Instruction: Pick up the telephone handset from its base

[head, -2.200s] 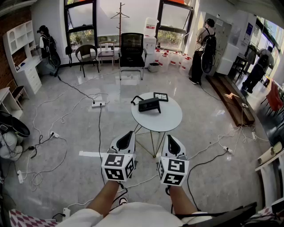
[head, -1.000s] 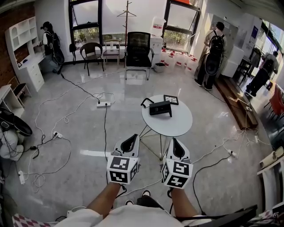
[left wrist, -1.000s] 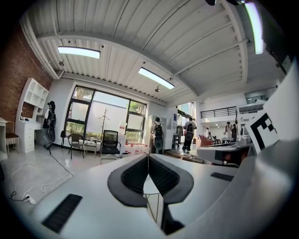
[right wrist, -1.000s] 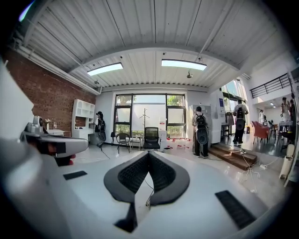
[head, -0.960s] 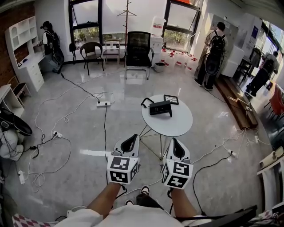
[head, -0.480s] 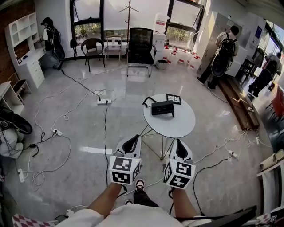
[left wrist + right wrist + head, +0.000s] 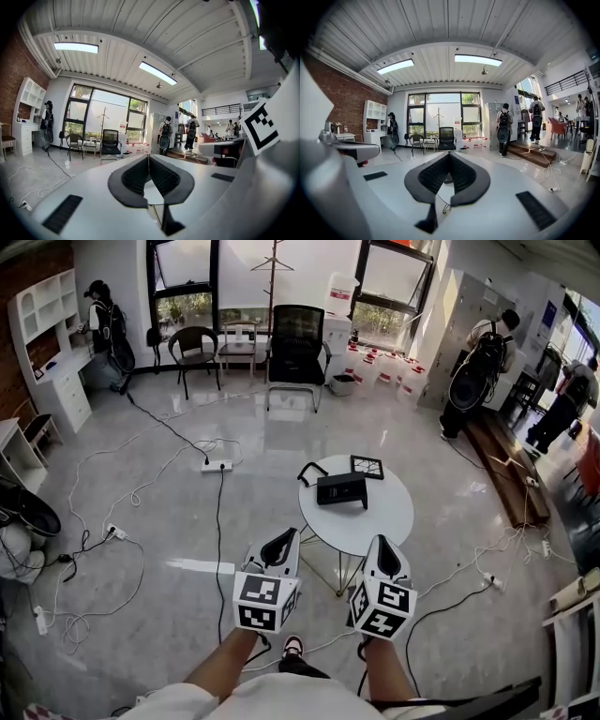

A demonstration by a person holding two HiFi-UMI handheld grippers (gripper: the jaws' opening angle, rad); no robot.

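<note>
Nearest the camera, two forearms hold the left gripper (image 7: 287, 536) and the right gripper (image 7: 382, 542) side by side, each with its marker cube facing the head. In the gripper views the left gripper (image 7: 149, 156) and the right gripper (image 7: 448, 154) both have their jaws pressed together at the tips, with nothing between the pads. Ahead of both grippers, well apart from either and slightly nearer the right one's line, the black telephone (image 7: 341, 489) sits on the round white table (image 7: 380, 519), its coiled cord (image 7: 309, 470) looping off the left end. The handset lies on its base (the two merge into one dark shape, so the seam cannot be made out). A square marker tile (image 7: 367, 466) lies just behind it. Around the table stretches glossy pale floor strewn with cables and a power strip (image 7: 217, 465). Farther back stand a black office chair (image 7: 295, 339), a coat stand (image 7: 273, 268) and tall windows. People with backpacks stand by the left and right walls. The grippers hide part of the table's legs.
</note>
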